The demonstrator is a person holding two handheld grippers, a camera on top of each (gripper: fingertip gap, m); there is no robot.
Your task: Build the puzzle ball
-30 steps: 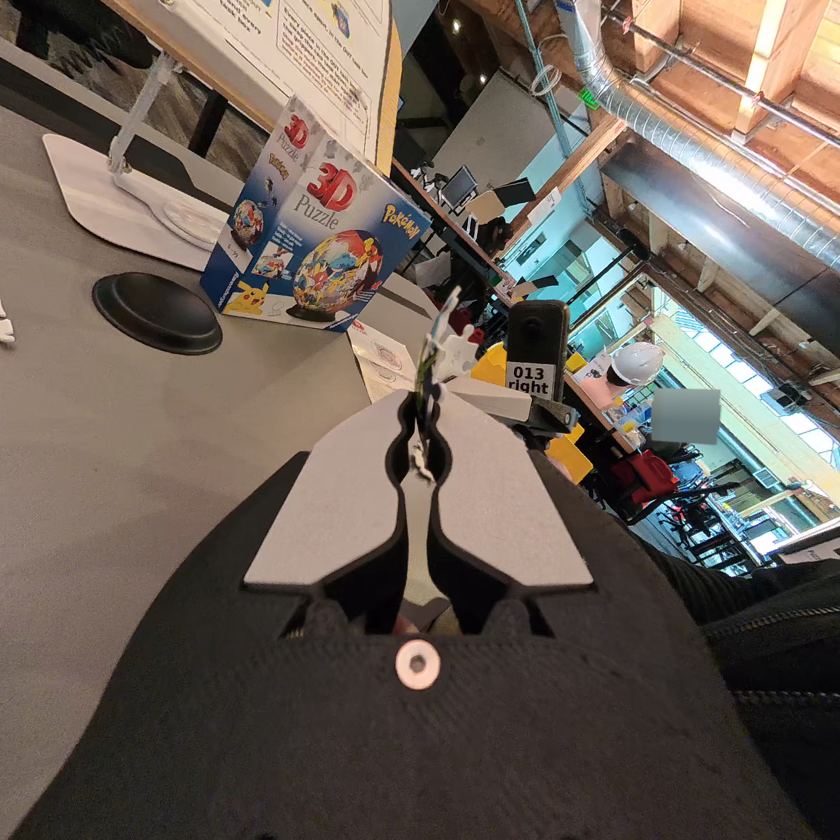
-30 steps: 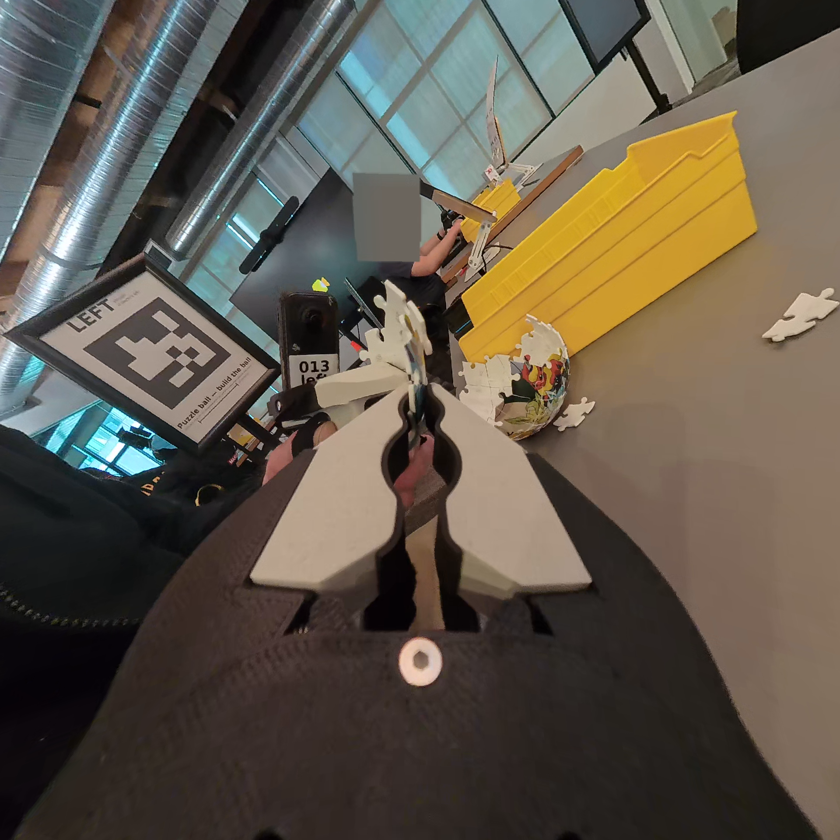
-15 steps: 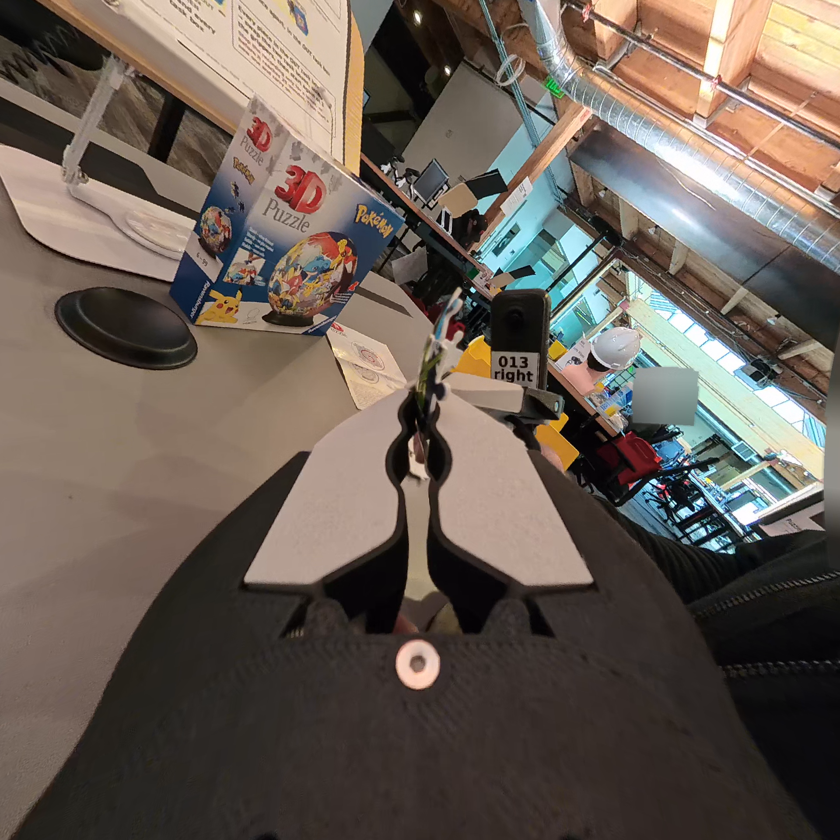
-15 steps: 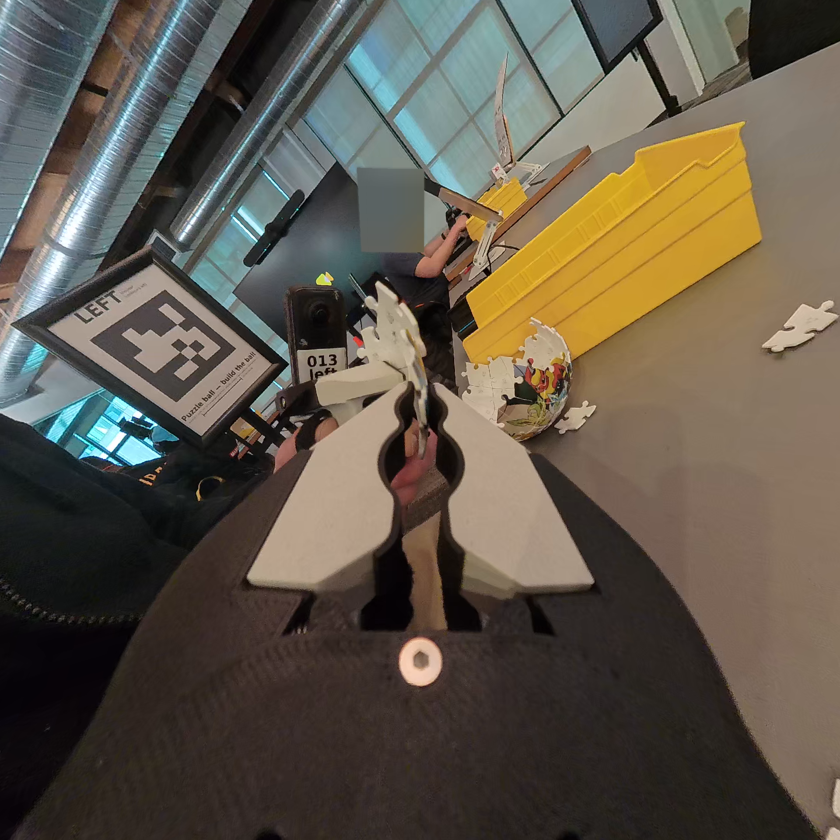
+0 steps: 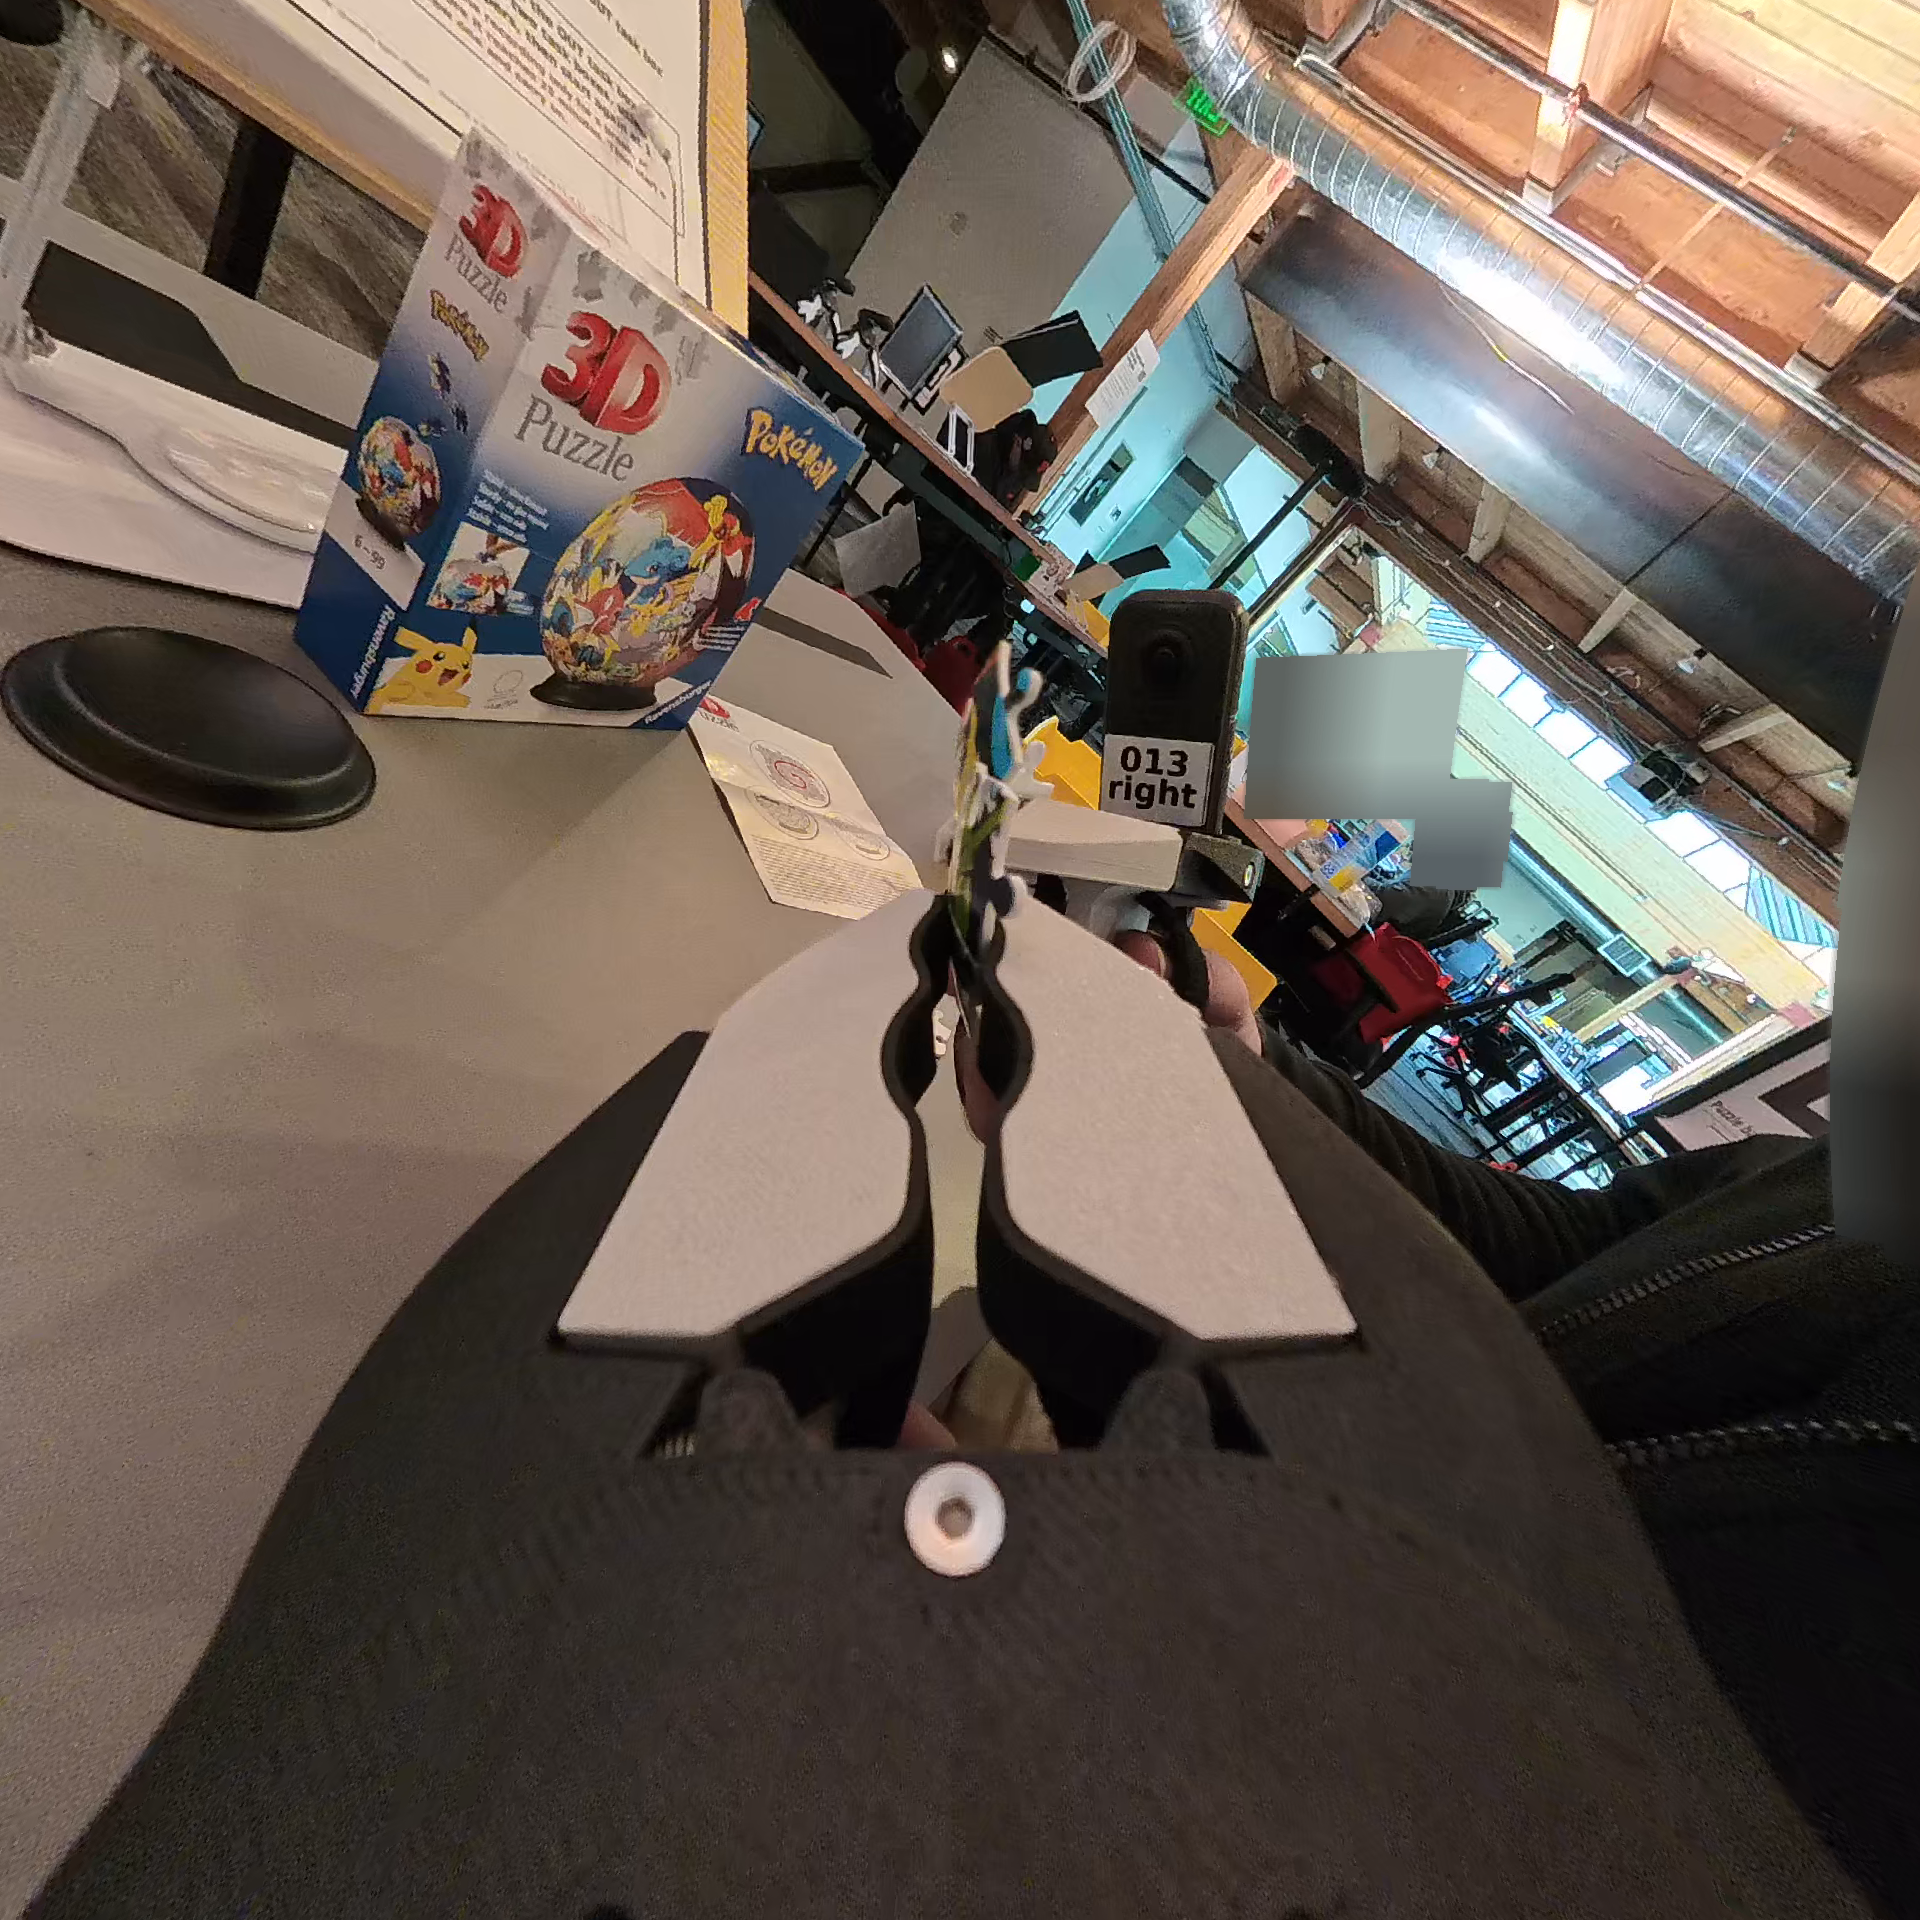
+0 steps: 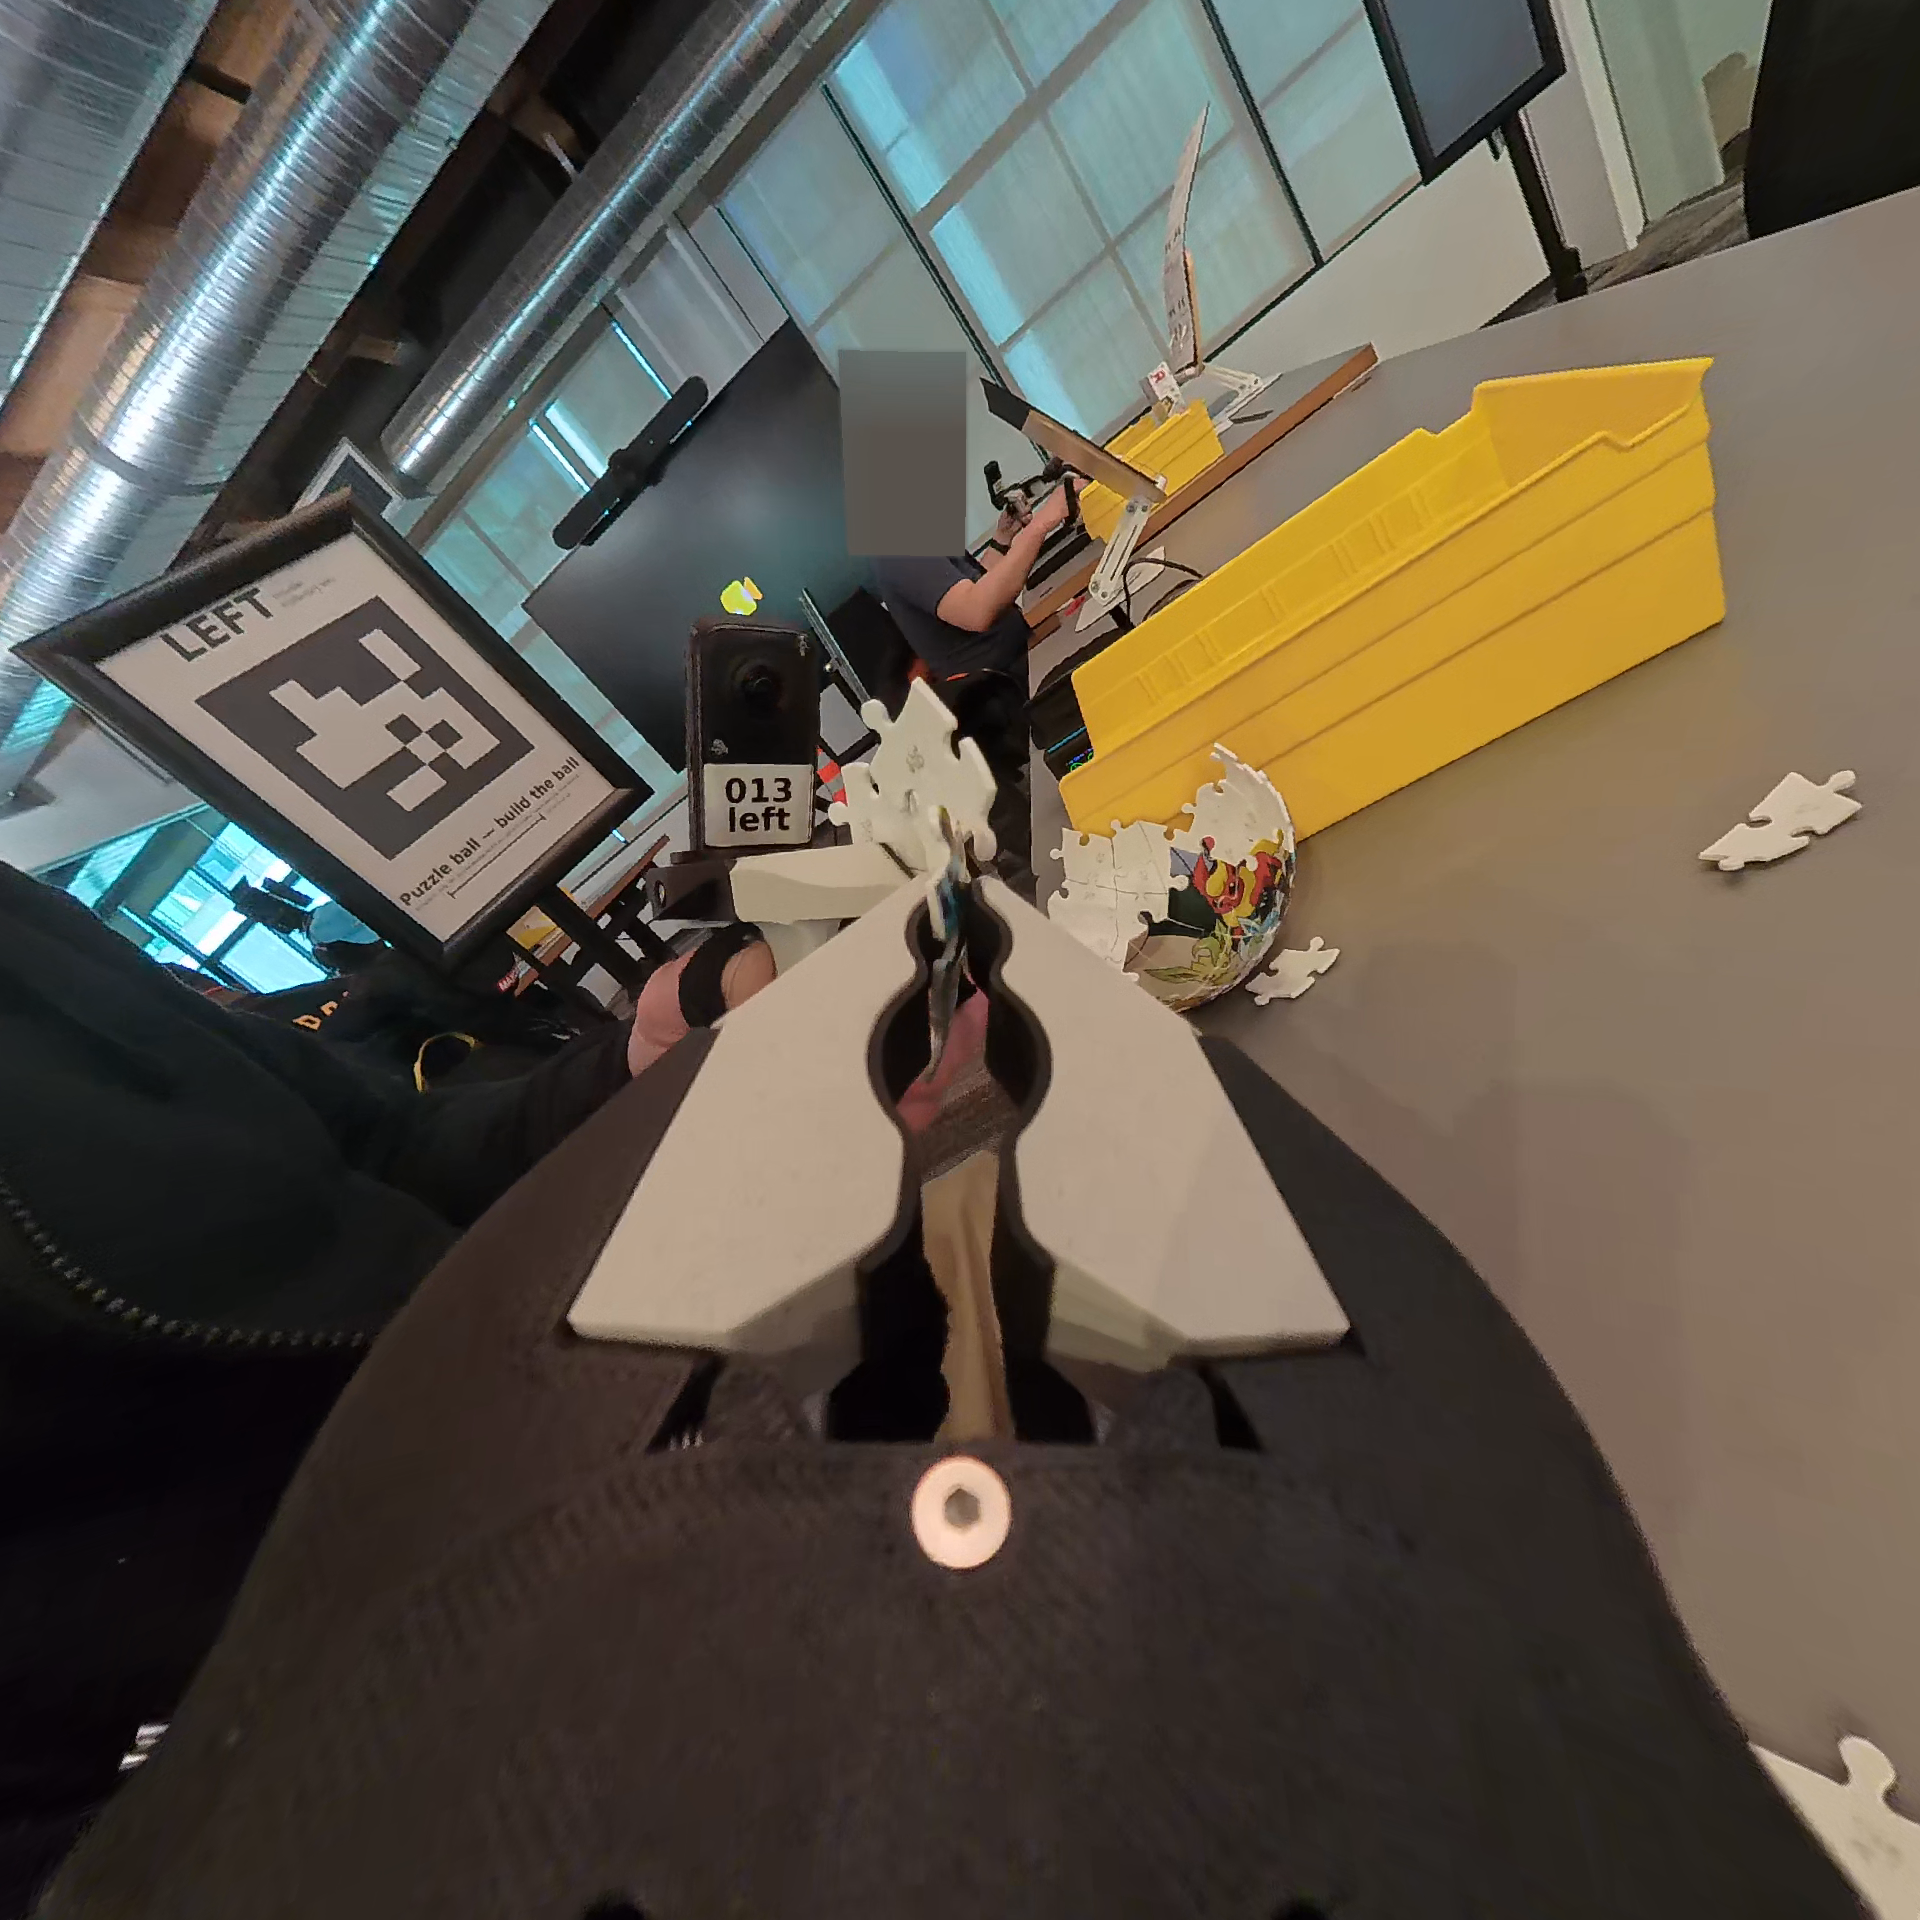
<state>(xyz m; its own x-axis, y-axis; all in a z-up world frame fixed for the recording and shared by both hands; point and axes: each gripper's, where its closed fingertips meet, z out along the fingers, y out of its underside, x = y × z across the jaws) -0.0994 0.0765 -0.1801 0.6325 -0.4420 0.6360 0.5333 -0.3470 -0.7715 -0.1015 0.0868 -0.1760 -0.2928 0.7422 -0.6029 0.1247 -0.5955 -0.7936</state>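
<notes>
- Puzzle ball (image 6: 1195, 894): 1 part-built shell, sat on the grey table (image 6: 1558, 1091) just in front of the yellow bin (image 6: 1403, 623), open side facing you, white backs showing inside, colour print on the outer skin.
- Your left gripper (image 5: 961, 925): jaws were together, clamped on a joined cluster of pieces (image 5: 982, 790), edge-on in the left wrist view, colour side partly showing.
- Your right gripper (image 6: 951, 899): jaws together too, pinching a piece at its tips; the same cluster (image 6: 920, 769) stood above them in the right wrist view, white backs toward that cam. Exact piece count in the cluster: can't tell.
- Both grippers met tip to tip above the table, well apart from the ball. Each view showed the other gripper w/ 1 black camera on it: (image 5: 1174, 675) and (image 6: 753, 717).
- Loose pieces on the table, right wrist view: 3 spots. 1 small piece (image 6: 1294, 971) touching or just beside the ball's base, 1 joined pair (image 6: 1782, 821) farther right, 1 piece (image 6: 1860, 1813) at the bottom-right edge, cut off.
- Yellow bins: 1 big one near the ball, 1 more (image 6: 1153, 462) far back by a seated person (image 6: 956, 603).
- Left wrist view: 1 puzzle box (image 5: 561, 499) upright on the table, 1 black round disc (image 5: 187, 727) beside it, 1 unfolded leaflet (image 5: 805, 821) just past the box.
- 1 framed marker sign (image 6: 343, 727) stood left of the grippers in the right wrist view.
</notes>
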